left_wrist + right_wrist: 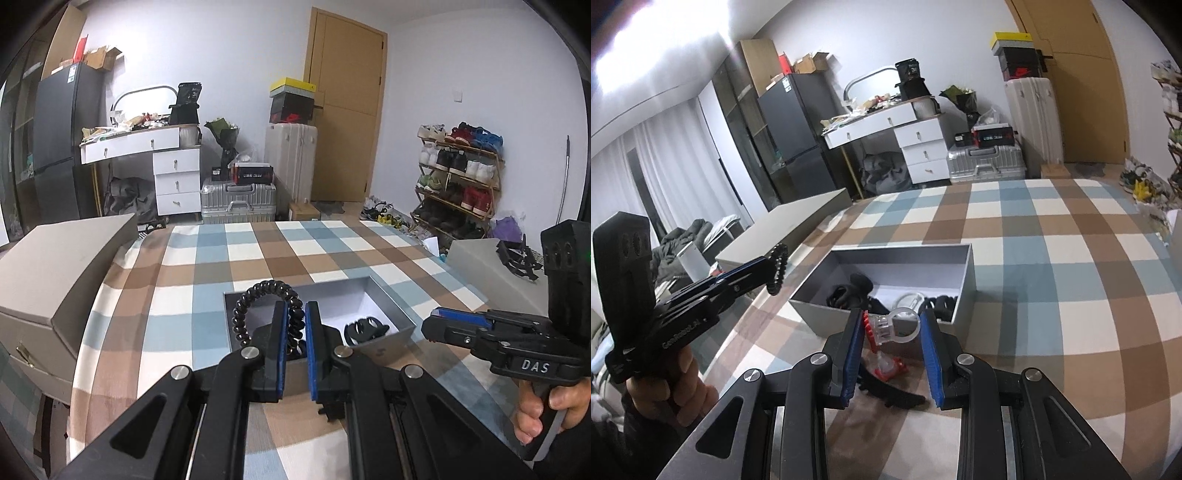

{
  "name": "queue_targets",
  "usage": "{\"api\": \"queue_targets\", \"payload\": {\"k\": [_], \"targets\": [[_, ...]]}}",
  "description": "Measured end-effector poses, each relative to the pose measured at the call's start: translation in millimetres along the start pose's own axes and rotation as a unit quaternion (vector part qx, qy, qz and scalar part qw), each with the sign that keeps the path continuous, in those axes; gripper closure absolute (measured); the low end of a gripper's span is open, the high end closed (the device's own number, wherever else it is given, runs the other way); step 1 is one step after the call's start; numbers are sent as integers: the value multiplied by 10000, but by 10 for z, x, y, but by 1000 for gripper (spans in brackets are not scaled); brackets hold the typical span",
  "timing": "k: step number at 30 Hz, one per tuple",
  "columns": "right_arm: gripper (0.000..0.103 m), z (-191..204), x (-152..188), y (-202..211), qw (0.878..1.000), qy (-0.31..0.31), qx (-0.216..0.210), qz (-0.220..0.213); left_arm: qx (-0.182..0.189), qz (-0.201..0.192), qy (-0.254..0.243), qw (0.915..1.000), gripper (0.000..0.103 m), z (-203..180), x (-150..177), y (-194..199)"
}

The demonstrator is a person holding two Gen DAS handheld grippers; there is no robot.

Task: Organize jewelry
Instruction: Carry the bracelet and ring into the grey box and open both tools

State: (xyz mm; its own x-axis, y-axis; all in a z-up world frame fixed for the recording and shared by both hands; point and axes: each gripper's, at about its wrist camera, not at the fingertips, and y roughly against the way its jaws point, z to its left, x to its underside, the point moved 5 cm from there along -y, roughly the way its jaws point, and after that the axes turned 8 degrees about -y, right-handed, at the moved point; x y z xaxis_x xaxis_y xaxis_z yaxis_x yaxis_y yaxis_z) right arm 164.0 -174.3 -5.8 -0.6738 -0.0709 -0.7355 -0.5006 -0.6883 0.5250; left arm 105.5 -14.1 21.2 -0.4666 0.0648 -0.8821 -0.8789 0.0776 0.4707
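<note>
Standing by the checked tablecloth (pixel 258 254), lots of bare cloth beyond the grey box's (pixel 966 284) far wall; a closed beige case (pixel 62 266) crowds the left edge, another grey lid w/ black bits on the right.

Left gripper (pixel 296 321) is clamped nearly closed on a black spiral hair tie (pixel 258 295); the coil loops up & left of the blue pads, held in the air above the box's near-left corner. From the right wrist view the same tie (pixel 778 271) hangs off that gripper's tip (pixel 768 266), outside the box's left wall.

Right gripper (pixel 892 325) is wide open, gripping nothing. Between its fingers, on the cloth just in front of the box's near wall, sits a clear plastic clip (pixel 903 326) w/ a red piece (pixel 868 326) touching it beside the left pad; more red & a black toothed clip (pixel 894 393) lie nearer the camera. Inside the box: black hair ties and clips, plus a clear ring at the near wall.
</note>
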Motion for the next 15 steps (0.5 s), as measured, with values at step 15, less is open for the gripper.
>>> {"api": "queue_targets", "payload": {"k": [15], "targets": [[73,9,-284,-233,9988,-363,-110,-323,53,-171,-23,9998,99,15,-20,-328]]}}
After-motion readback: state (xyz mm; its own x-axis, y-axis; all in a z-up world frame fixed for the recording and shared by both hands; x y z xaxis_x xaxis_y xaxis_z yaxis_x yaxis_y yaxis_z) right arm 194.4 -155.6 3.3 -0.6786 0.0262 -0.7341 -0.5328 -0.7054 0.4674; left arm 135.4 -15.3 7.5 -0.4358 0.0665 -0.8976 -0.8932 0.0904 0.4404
